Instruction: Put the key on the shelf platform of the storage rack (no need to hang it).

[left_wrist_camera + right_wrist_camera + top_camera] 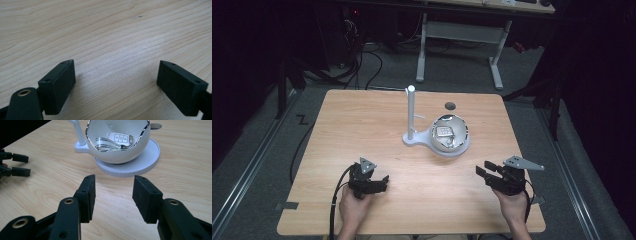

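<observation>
Matt wood table point(362, 125) (glossy bowl point(117, 152))

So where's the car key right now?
The key lies inside the white bowl on the stand's round base, mid-table, right of the post.

Black two-jaw tongs point(384, 178), brass-ringed screw holes, grey triangular plates, trailing black cables.

- The high view looks forward and down from above the near edge of the wooden table point(362, 125), with the white bowl point(451, 135) just beyond mid-table.
- The left gripper view sits low and very near the tabletop, aimed at bare wood well short of the bowl.
- The right gripper view looks low across the table at the bowl, close ahead; it shares bowl and white stand point(77, 132) with the high view.
</observation>
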